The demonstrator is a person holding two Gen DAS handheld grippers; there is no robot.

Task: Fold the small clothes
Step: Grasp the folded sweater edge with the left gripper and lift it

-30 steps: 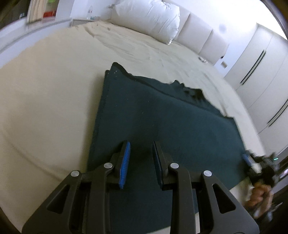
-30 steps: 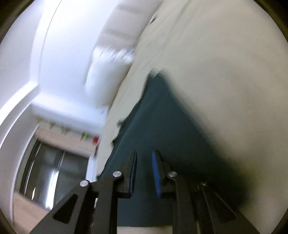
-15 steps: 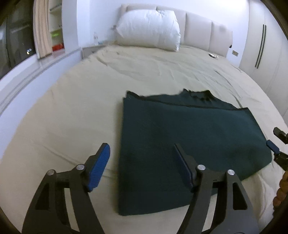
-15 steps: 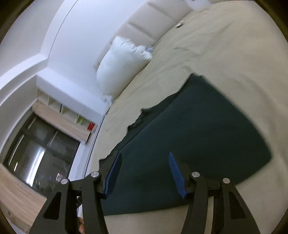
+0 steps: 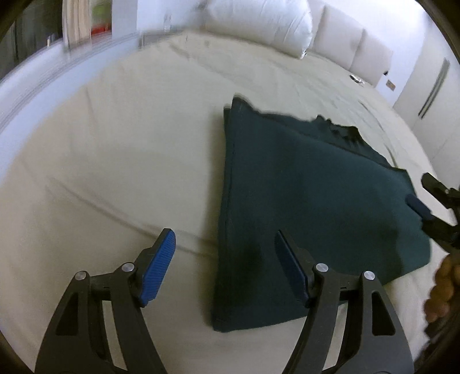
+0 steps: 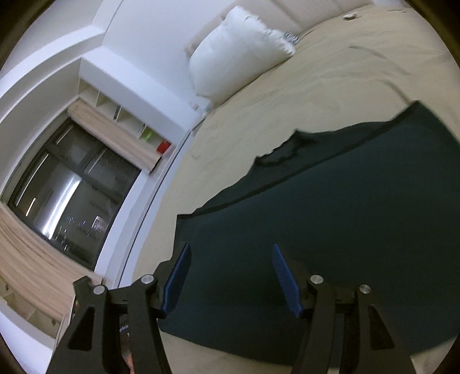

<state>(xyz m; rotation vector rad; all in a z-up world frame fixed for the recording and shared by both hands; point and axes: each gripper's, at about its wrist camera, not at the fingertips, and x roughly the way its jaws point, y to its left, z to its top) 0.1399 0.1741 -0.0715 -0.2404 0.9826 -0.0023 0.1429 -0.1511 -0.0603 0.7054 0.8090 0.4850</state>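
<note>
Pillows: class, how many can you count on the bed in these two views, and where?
1. One white pillow leans against the headboard at the far end of the bed; the frame edges may hide others.

The left gripper (image 5: 224,256) is hanging with its jaws standing wide apart, nothing pressed between the blue pads, angled steeply downward. The right gripper (image 6: 231,273) is pointing more shallowly, its jaws having just been opening, nothing clamped between them. Fingers (image 5: 444,287) are curling at the left view's right edge.
</note>
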